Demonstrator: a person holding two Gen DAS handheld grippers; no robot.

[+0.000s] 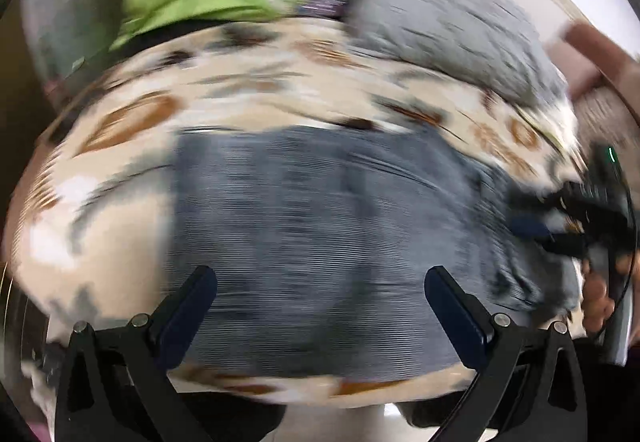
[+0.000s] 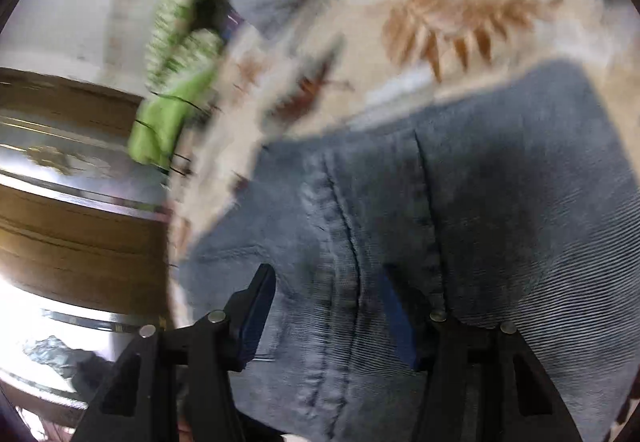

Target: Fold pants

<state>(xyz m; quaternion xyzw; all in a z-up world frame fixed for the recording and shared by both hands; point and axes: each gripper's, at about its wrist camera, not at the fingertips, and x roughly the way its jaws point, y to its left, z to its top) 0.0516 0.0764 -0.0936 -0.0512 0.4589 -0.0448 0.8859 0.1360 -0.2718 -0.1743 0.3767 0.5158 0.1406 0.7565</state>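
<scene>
The blue-grey corduroy pants (image 2: 460,202) lie part-folded on the leaf-patterned bedspread (image 2: 460,14). The right tool (image 2: 328,318) stands half open astride a seamed fold, not pinching it. The left tool (image 1: 320,306) hovers wide open and empty. Best to pinch both layers squarely before lifting
</scene>
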